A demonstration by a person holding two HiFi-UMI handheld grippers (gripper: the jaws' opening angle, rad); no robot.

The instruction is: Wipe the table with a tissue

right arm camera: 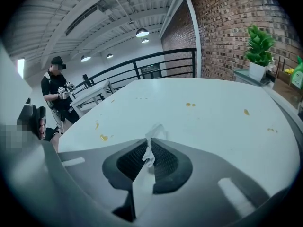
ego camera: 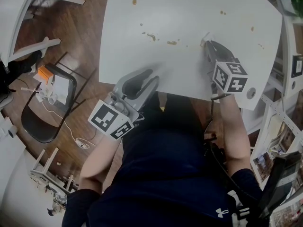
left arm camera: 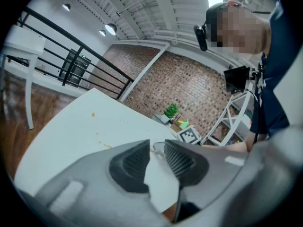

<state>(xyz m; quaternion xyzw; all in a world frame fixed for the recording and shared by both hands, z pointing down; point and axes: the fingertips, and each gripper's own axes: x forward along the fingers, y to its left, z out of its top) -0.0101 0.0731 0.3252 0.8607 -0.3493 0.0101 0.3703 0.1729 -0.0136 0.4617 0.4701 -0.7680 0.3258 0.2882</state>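
The white table (ego camera: 189, 13) carries several small brown stains, among them a streak (ego camera: 151, 36) and a blob (ego camera: 171, 42) near the middle. My right gripper (ego camera: 207, 44) rests on the table to the right of those stains, shut on a thin white tissue (right arm camera: 149, 144). A crumpled tip of the tissue (ego camera: 206, 36) sticks out past the fingertips. The right gripper view shows more stains ahead (right arm camera: 103, 137), to the left. My left gripper (ego camera: 150, 78) hangs at the table's near edge, open, with nothing between its jaws; only bare tabletop shows in the gap of the left gripper (left arm camera: 157, 145).
A black folding chair (ego camera: 28, 122) with small items and a cable stands on the wooden floor to the left. Metal shelving (ego camera: 284, 84) lines the table's right side. A potted plant (right arm camera: 258, 48) stands by the brick wall. Another person (right arm camera: 57, 93) stands far off.
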